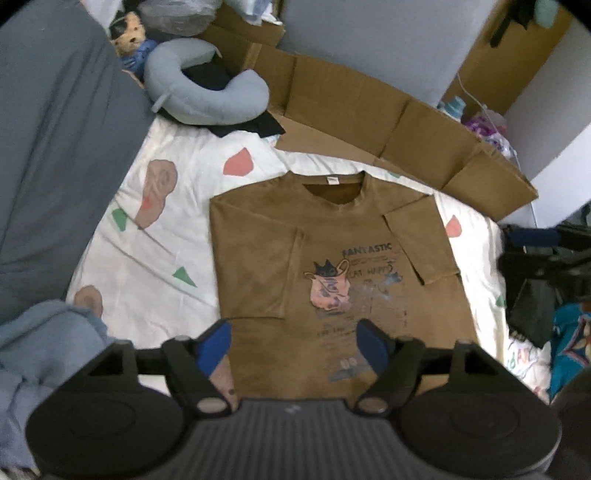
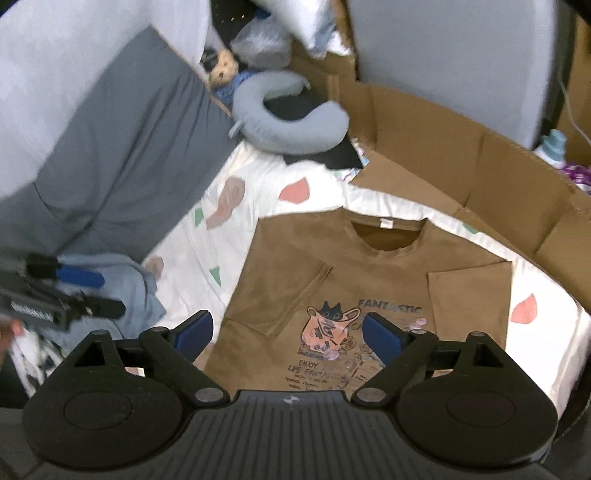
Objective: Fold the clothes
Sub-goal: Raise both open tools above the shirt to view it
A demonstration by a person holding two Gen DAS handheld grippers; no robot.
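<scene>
A brown T-shirt (image 1: 332,236) with a cat print lies flat on the white patterned bedsheet (image 1: 177,229), collar away from me, both sleeves folded in over the chest. My left gripper (image 1: 293,339) is open and empty, hovering over the shirt's lower hem. In the right wrist view the same shirt (image 2: 354,266) lies below my right gripper (image 2: 286,332), which is open and empty above the print. The left gripper (image 2: 74,291) also shows at the left edge there, over a light blue garment.
A flattened cardboard box (image 1: 388,122) lies beyond the shirt. A grey neck pillow (image 1: 207,88) and a soft toy (image 1: 129,33) sit at the far left. A grey cushion (image 1: 55,147) lines the left. Light blue clothes (image 1: 48,350) are heaped near left; dark items (image 1: 543,277) lie right.
</scene>
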